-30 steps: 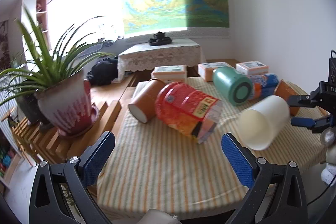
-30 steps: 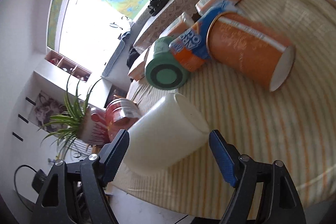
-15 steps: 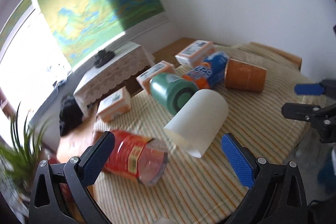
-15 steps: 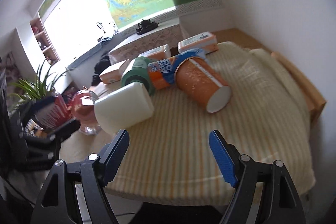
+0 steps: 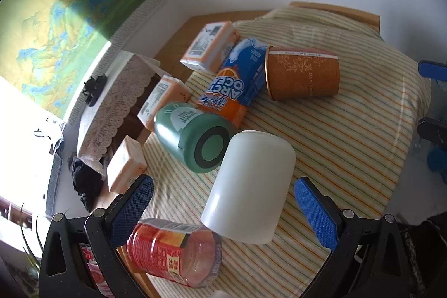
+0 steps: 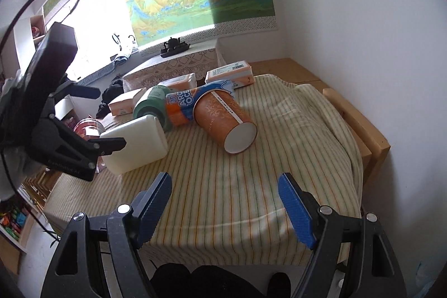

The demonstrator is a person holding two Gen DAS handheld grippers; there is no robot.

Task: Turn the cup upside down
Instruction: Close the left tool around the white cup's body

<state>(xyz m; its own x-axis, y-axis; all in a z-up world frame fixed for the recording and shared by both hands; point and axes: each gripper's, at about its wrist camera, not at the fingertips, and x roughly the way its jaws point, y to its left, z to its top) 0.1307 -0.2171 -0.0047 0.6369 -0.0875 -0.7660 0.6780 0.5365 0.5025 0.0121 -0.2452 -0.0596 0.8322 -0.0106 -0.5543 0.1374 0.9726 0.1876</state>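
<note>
A white cup (image 5: 251,183) lies on its side on the striped tablecloth (image 5: 349,136), its open mouth toward my left gripper (image 5: 223,203). That gripper is open, its blue pads either side of the cup's mouth end, not touching. In the right wrist view the white cup (image 6: 137,143) lies at the left, with the left gripper (image 6: 92,119) open around it. My right gripper (image 6: 225,207) is open and empty, over the table's near edge, away from the cup.
An orange paper cup (image 5: 301,77), a blue-orange packet (image 5: 234,85) and a green flask (image 5: 195,141) lie behind the white cup. A red-labelled jar (image 5: 173,253) lies by its mouth. Tissue packs (image 5: 209,46) sit at the far edge. A wooden bench (image 6: 363,130) borders the table.
My left gripper has swung in closer, so the white cup now lies between its open pads. My right gripper has pulled back from the cup toward the table's near edge.
</note>
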